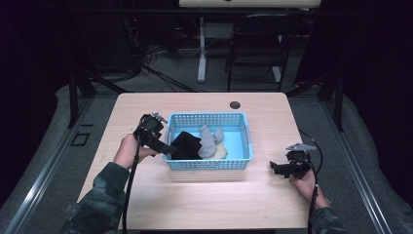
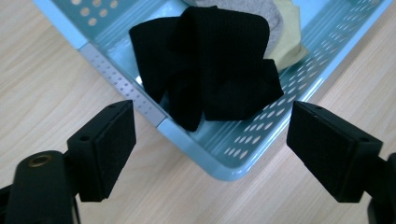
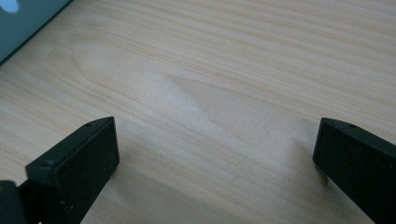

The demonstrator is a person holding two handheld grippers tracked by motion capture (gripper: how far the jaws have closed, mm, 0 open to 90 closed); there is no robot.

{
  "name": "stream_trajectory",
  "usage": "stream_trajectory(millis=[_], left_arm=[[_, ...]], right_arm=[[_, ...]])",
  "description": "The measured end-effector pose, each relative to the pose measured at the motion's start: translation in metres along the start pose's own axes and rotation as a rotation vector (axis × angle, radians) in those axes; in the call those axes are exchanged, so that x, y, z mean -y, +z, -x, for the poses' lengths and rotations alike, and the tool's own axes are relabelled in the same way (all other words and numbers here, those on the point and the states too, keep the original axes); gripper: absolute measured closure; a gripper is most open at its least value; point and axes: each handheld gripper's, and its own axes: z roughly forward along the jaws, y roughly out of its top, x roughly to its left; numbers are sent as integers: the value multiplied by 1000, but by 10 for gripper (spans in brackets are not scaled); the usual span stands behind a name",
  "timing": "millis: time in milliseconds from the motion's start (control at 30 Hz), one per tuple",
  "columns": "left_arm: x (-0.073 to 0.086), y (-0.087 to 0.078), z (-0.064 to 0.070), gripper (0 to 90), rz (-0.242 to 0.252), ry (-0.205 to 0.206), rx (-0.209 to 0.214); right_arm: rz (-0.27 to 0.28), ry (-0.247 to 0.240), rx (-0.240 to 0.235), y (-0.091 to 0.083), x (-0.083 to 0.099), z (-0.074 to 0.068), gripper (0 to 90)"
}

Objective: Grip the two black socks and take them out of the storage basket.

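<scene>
A light blue perforated basket [image 1: 242, 124] sits mid-table. Inside lie a black cloth [image 1: 186, 145], a grey cloth [image 1: 209, 141] and a pale yellow cloth [image 1: 220, 152]. My left gripper [image 1: 167, 148] hovers at the basket's near left corner. In the left gripper view its jaws stand wide apart with nothing between them, the left gripper [image 2: 212, 151] just short of the black cloth [image 2: 219, 70] draped at the basket corner [image 2: 224, 165]. The right gripper [image 1: 275, 168] hangs low over bare wood right of the basket. In its own view the right gripper [image 3: 217, 163] is open and empty.
The wooden table [image 1: 204, 200] has a dark round hole [image 1: 235, 105] near its far edge. Behind the table stand a folding chair [image 1: 258, 44] and a white desk leg [image 1: 201, 48]. Cables trail from both grippers toward the near edge.
</scene>
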Motion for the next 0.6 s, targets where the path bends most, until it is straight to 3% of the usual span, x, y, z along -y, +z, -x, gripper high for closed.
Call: stream_trajectory(millis=[300, 600], left_arm=[[-17, 25, 5, 362, -84, 18, 16], [-26, 46, 1, 477, -163, -14, -9]], right_arm=[[0, 0, -1, 0, 0, 0, 0], [-2, -4, -3, 0, 0, 0, 0]])
